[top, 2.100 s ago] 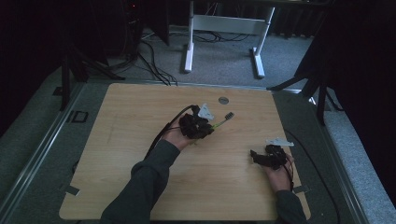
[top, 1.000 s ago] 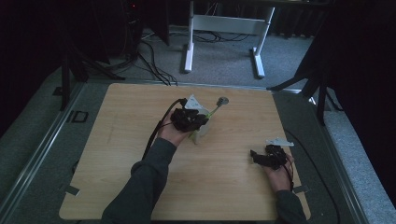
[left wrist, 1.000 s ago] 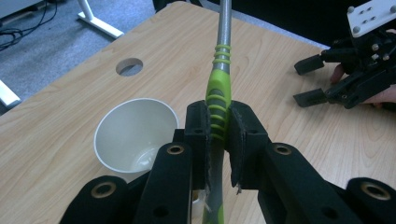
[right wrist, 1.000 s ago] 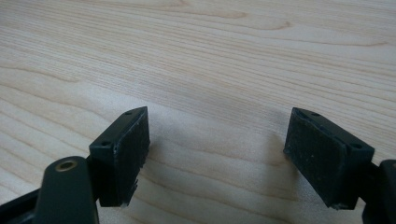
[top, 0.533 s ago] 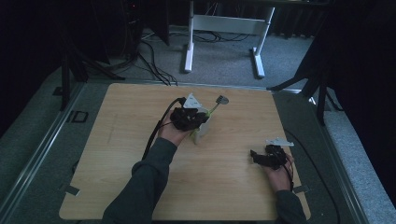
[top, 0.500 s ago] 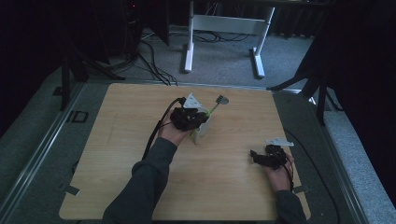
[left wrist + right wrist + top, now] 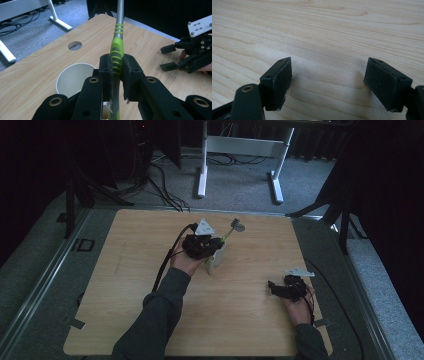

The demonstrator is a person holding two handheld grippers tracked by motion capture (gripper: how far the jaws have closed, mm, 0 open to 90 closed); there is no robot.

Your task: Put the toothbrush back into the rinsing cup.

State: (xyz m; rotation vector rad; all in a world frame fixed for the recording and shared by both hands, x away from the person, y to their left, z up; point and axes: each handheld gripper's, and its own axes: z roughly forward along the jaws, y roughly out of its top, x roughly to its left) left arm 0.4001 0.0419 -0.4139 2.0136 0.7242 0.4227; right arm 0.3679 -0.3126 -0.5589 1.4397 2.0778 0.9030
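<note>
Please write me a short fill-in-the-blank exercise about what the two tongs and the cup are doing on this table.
1. The left tongs are shut on a tool with a ____ handle.
2. Beneath them stands a white paper ____.
3. The right tongs have their jaws ____, with nothing between them.
4. The table is made of ____.

Missing words: green; cup; open; wood

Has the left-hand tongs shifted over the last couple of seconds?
Yes. The left tongs, gripping the green-handled tool, moved left, away from the table's hole, toward the cup.
</note>
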